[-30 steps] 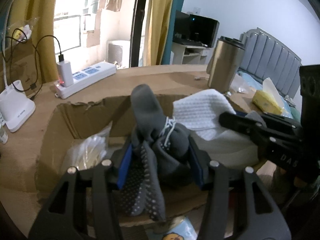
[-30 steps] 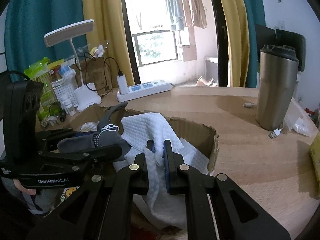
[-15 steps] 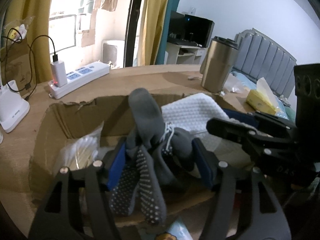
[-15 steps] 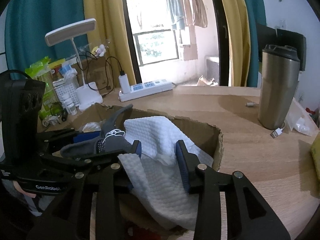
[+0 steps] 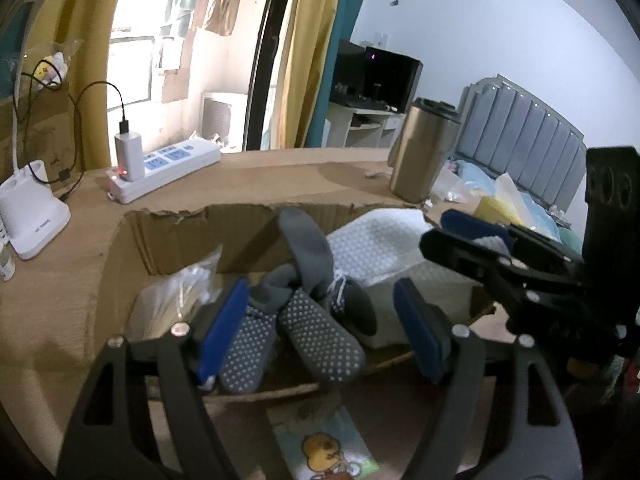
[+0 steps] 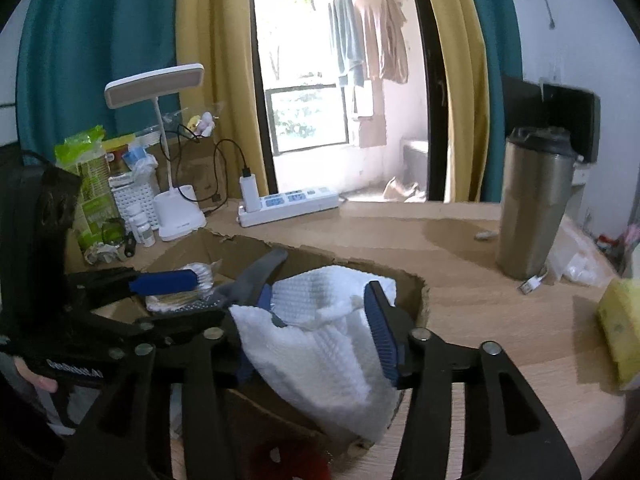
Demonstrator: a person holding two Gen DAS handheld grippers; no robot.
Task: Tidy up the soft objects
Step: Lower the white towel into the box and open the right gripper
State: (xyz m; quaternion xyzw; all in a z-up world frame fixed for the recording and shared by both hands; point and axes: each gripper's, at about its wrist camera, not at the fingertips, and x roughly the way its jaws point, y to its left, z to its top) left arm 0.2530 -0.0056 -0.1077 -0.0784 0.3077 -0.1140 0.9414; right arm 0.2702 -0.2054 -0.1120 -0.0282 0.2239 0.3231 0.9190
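Note:
A pair of grey socks (image 5: 308, 320) with white grip dots lies in the cardboard box (image 5: 192, 216). They sit between the blue pads of my left gripper (image 5: 320, 332), whose jaws are opening; the right pad stands clear of the socks. A white waffle towel (image 6: 320, 344) is draped over the box's near rim (image 6: 416, 292), between the pads of my right gripper (image 6: 324, 320). Its jaws are opening too and do not press the cloth. The towel (image 5: 380, 244) lies right of the socks, with the right gripper (image 5: 472, 236) over it. The left gripper (image 6: 164, 282) shows at the left.
A clear bag of cotton swabs (image 5: 176, 296) lies in the box's left part. A steel tumbler (image 6: 536, 208) stands on the wooden table to the right. At the back are a white power strip (image 6: 292, 204) and a lamp base (image 6: 178, 212). A yellow pack (image 6: 620, 328) lies far right.
Both grippers went from shut to open, letting go of the socks and the towel. The socks have sunk flatter into the box. Both grippers drew back a little.

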